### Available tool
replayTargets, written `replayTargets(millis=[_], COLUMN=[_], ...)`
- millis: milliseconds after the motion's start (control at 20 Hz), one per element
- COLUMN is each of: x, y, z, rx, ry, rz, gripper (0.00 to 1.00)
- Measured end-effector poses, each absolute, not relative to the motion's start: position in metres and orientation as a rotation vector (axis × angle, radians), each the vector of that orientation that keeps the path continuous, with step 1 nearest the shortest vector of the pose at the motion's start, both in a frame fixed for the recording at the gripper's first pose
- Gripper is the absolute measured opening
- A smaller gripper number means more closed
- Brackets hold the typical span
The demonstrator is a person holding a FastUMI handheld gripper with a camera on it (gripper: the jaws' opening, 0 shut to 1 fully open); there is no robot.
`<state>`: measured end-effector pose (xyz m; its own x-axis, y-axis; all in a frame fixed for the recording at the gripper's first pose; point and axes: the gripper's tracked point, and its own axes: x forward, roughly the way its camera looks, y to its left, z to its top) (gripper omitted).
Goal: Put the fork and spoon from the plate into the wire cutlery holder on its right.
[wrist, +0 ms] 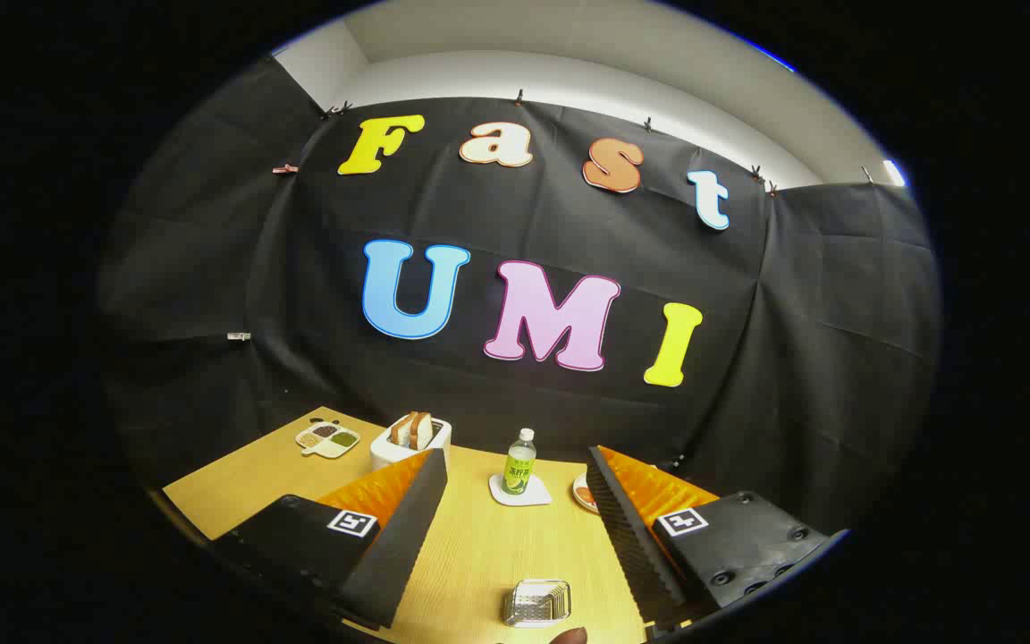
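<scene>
A light wooden table [479,555] ran back to the black cloth wall, with a white wall and ceiling above it; along its far side stood a divided snack dish [327,439], a white toaster [409,444] holding bread slices, a green-labelled bottle [519,462] upright on a white coaster [519,492], and part of a plate [583,493] just behind one finger. The gripper [515,483] was held level above the table, fingers spread wide, gripping nothing. The wire cutlery holder [536,602] sat between them, near their bases.

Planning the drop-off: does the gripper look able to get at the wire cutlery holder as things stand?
Probably yes. The gripper is open and holds nothing, and the wire cutlery holder sits on bare table between its fingers, with the bottle well beyond it.
</scene>
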<state>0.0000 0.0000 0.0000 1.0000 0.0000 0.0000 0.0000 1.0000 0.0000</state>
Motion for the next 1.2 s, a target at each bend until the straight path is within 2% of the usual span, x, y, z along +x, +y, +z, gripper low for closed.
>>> replayTargets(millis=[750, 1000, 1200], x=[0.011, 0.020, 0.024], y=[0.010, 0.042, 0.087], z=[-0.001, -0.023, -0.061], rx=[0.012, 0.060, 0.155], ry=[0.011, 0.100, 0.274], rz=[0.033, 0.142, 0.282], gripper=[0.98, 0.98, 0.98])
